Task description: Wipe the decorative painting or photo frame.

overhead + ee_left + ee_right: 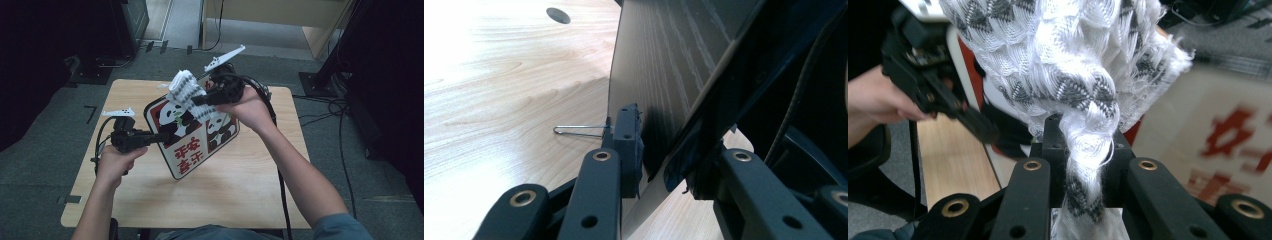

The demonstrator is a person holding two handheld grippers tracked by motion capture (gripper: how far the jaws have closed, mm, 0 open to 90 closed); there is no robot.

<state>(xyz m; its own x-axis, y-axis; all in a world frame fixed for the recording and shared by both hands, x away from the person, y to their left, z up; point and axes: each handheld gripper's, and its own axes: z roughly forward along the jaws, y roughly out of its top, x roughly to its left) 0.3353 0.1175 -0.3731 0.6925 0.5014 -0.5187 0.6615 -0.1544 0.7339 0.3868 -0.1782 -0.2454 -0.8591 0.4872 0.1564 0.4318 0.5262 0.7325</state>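
Note:
A board [192, 145] printed with pandas and red characters is tilted up off the wooden table [225, 195]. My left gripper [162, 136] is shut on its left edge. In the left gripper view the jaws [656, 160] clamp the board's dark wood-grain back [659, 65]. My right gripper [197, 100] hangs above the board's upper part, shut on a white and grey patterned cloth [184, 89]. In the right gripper view the cloth [1063, 65] bunches up out of the shut jaws [1083, 150], with the blurred board [1228, 145] behind and the left gripper [933, 85] at the left.
A thin bent metal wire [579, 131] lies on the table [499, 100] beside the board's edge, and a round hole [558, 15] is farther off. Grey carpet, cables [320, 107] and dark stands surround the table.

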